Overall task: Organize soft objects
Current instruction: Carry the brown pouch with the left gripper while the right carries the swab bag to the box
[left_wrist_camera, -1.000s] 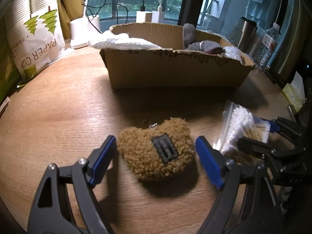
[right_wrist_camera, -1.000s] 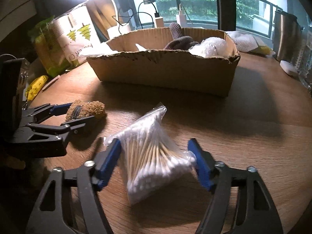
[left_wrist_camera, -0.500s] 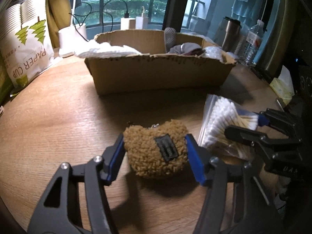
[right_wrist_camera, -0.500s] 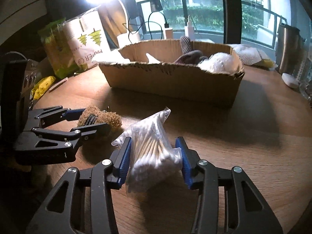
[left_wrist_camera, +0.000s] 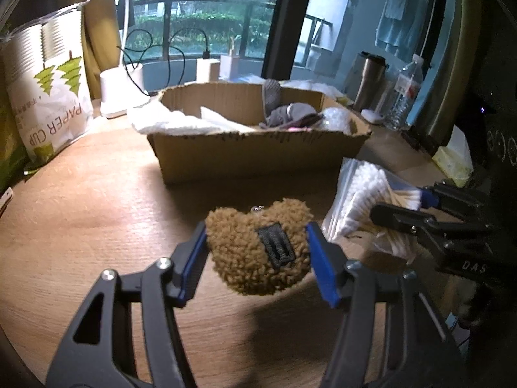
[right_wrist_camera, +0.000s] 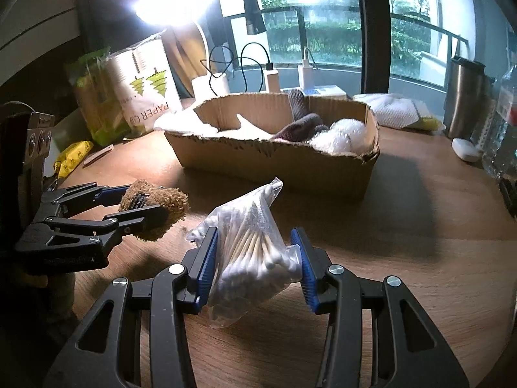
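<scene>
Two grips: plush pouch (left_wrist_camera: 258, 245) (label tilted); swab bag (right_wrist_camera: 255, 258) pointing boxward

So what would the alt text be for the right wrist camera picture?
The right gripper is shut on a clear bag of cotton swabs above a wooden table. To its left, the left gripper holds a fuzzy brown pouch. Behind them stands an open cardboard box of soft items.

You work at a round wooden table (right_wrist_camera: 420, 258) in a home beside a balcony window (left_wrist_camera: 200, 26), with white phone chargers (right_wrist_camera: 272, 80) on the far sill and laundry (left_wrist_camera: 392, 19) hanging outside at right.
</scene>
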### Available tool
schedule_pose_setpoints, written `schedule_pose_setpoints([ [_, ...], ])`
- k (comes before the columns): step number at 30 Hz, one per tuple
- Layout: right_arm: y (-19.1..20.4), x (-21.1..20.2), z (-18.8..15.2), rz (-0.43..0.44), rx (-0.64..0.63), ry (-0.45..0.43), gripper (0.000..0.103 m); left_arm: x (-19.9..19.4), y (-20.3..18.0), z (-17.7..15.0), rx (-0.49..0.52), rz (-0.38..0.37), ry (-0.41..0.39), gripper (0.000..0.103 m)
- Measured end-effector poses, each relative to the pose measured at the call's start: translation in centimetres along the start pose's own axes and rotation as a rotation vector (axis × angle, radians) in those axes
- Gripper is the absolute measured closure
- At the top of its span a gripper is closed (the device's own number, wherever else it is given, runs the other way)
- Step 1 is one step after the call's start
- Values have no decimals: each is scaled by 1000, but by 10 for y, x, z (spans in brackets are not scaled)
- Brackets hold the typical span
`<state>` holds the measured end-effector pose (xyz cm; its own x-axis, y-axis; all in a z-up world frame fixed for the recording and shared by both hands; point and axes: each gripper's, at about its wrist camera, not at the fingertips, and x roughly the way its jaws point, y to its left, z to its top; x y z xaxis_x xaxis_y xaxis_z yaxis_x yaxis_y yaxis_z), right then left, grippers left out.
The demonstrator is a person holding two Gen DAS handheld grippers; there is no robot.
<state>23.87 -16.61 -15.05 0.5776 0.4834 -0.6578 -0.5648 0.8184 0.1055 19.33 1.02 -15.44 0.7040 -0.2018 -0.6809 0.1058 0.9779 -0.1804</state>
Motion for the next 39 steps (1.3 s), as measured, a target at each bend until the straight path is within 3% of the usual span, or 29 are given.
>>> schedule_pose_setpoints([
  [19, 21, -15, 31, -12, -67, -49, 56, -37, 23, 12, -39, 18, -103, 43],
  [39, 56, 15, 89, 8, -166, -67, 56, -54, 73, 38, -90, 61, -212, 43],
])
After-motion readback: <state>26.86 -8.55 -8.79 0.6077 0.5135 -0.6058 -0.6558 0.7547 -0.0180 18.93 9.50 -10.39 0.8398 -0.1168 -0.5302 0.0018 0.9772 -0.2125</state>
